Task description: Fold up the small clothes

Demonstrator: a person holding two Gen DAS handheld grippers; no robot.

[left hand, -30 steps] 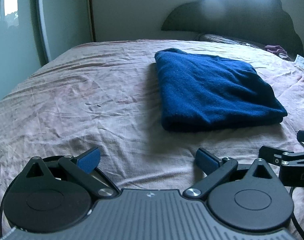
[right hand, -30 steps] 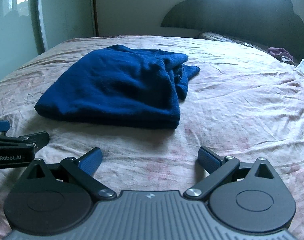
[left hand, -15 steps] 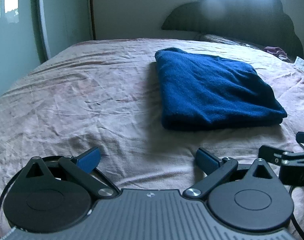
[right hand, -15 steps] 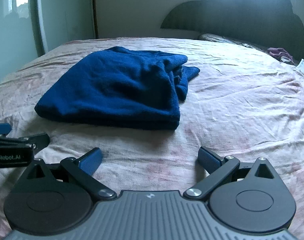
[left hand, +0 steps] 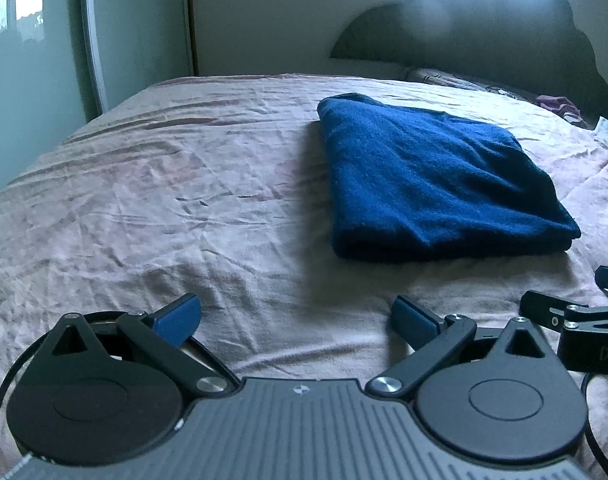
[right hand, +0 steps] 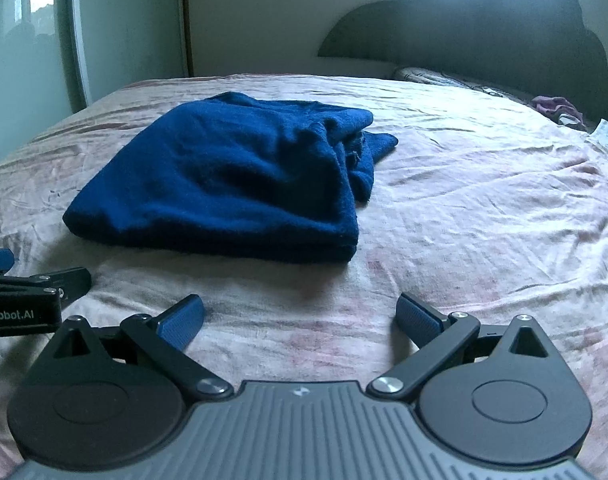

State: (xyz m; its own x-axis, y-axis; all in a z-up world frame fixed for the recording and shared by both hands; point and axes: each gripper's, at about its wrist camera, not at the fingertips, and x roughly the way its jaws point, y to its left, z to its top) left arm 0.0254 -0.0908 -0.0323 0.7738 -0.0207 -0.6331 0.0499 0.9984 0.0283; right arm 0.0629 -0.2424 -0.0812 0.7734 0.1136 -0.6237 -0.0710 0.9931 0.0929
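A dark blue garment [left hand: 427, 184] lies folded on the pink bedsheet [left hand: 176, 200], ahead and to the right in the left wrist view. In the right wrist view the garment [right hand: 240, 184] lies ahead and to the left, with loose bunched layers on its right side. My left gripper [left hand: 296, 318] is open and empty, low over the sheet, short of the garment. My right gripper [right hand: 300, 318] is open and empty, also short of the garment. Each gripper shows at the edge of the other's view.
A dark headboard [right hand: 483, 32] stands at the far end of the bed. A patterned pillow [right hand: 443, 80] and a purple cloth [right hand: 555, 106] lie at the back right. A wardrobe with glossy doors [left hand: 32, 60] stands to the left.
Both grippers have drawn back slightly from the garment and stayed open. The garment has not moved.
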